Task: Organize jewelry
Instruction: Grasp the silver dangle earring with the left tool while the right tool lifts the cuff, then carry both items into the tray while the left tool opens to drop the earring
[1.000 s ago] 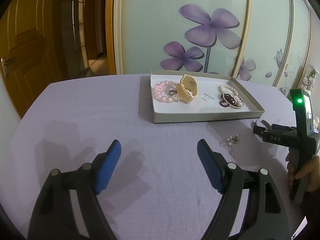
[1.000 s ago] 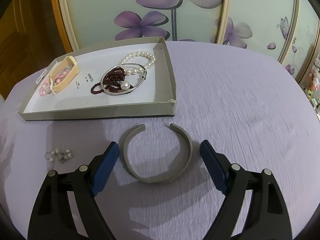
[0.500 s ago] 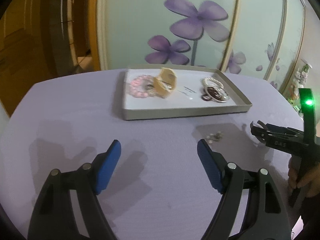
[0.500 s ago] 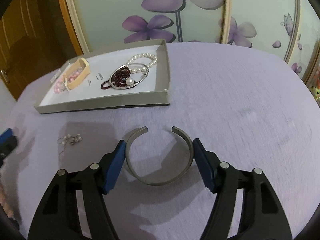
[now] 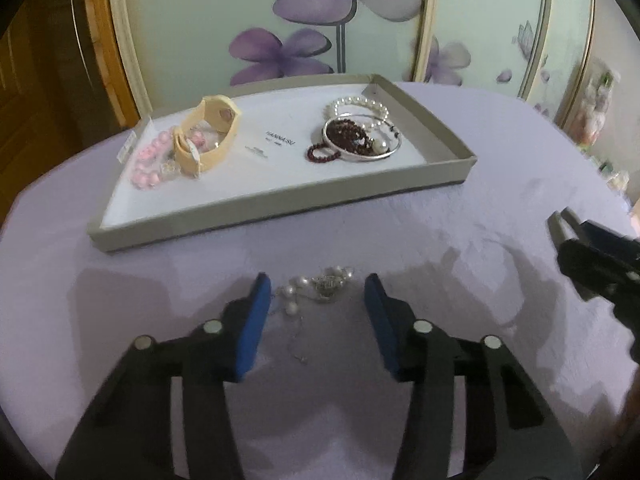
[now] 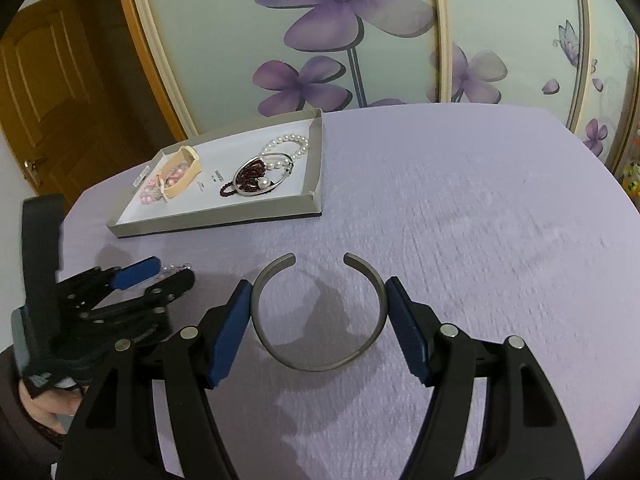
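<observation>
A grey open cuff bangle point(image 6: 316, 320) lies on the purple cloth between my right gripper's point(image 6: 318, 308) open fingers, whose blue pads touch or nearly touch its sides. A small pearl earring cluster point(image 5: 316, 286) lies on the cloth between my left gripper's point(image 5: 314, 300) open fingers. The grey tray point(image 5: 280, 210) holds a beige watch point(image 5: 210, 136), pink beads point(image 5: 146, 162), a dark red bead string with a silver ring point(image 5: 356, 140) and a pearl bracelet point(image 5: 362, 106). The tray also shows in the right wrist view point(image 6: 216, 222).
The purple-covered table point(image 6: 480, 220) reaches to the wardrobe doors with purple flowers point(image 6: 340, 20). A wooden door point(image 6: 52, 80) stands at the left. The right gripper's tip shows at the right edge of the left wrist view point(image 5: 592, 256).
My left gripper moved forward and right until its fingers flank the pearl cluster. My right gripper narrowed around the cuff bangle, which has not been lifted.
</observation>
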### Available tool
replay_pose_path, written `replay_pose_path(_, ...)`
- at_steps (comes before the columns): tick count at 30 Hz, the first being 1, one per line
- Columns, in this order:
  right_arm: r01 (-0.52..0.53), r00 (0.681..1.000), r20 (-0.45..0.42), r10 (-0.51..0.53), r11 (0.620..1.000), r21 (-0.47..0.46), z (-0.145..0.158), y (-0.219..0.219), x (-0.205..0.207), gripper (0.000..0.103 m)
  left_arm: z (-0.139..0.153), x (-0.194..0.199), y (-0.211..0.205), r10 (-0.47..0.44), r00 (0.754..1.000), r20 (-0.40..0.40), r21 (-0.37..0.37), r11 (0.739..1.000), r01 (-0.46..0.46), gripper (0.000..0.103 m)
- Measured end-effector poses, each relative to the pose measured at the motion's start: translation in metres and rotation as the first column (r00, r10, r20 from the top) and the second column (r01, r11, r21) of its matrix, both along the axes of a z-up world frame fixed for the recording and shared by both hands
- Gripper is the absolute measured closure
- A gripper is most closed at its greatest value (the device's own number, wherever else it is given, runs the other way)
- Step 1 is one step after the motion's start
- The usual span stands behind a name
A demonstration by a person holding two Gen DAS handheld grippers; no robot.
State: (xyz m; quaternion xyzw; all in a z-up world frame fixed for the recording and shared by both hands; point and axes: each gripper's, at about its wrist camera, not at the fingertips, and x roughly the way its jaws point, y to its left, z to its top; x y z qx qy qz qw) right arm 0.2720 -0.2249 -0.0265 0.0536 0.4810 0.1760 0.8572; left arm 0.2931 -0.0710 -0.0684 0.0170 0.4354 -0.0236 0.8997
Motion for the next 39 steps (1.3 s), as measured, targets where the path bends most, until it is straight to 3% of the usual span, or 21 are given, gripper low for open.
replay_pose_path(1, -0.003, 1.0, 0.001, 0.003, 1.0, 0.002, 0.001, 0.0, 0.0, 0.034, 0.0, 0.0, -0.001, -0.004, 1.0, 0.004, 0.0, 1.0, 0.004, 0.087)
replay_pose_path(3, -0.007, 1.0, 0.001, 0.007, 1.0, 0.009, 0.001, 0.0, -0.001, 0.034, 0.0, 0.0, 0.0, 0.002, 1.0, 0.005, -0.002, 1.0, -0.002, 0.094)
replay_pose_path(10, -0.031, 0.999, 0.014, 0.031, 0.999, 0.03, 0.007, 0.008, -0.005, 0.034, 0.006, -0.009, 0.023, 0.017, 1.0, 0.015, -0.064, 0.998, -0.016, 0.095)
replay_pose_path(21, -0.073, 0.995, 0.078, 0.068, 0.996, 0.06, 0.031, 0.031, -0.005, 0.034, 0.076, -0.028, 0.076, 0.055, 0.988, 0.144, -0.116, 0.993, -0.038, 0.095)
replay_pose_path(23, -0.08, 0.993, 0.088, 0.074, 0.995, 0.065, 0.035, 0.036, -0.003, 0.034, 0.087, -0.026, 0.083, 0.061, 0.985, 0.163, -0.123, 0.992, -0.041, 0.1)
replay_pose_path(39, -0.131, 0.978, 0.171, 0.12, 0.99, 0.053, 0.051, 0.087, 0.046, 0.034, 0.126, 0.029, 0.112, 0.129, 0.961, 0.244, -0.088, 0.99, -0.11, 0.1)
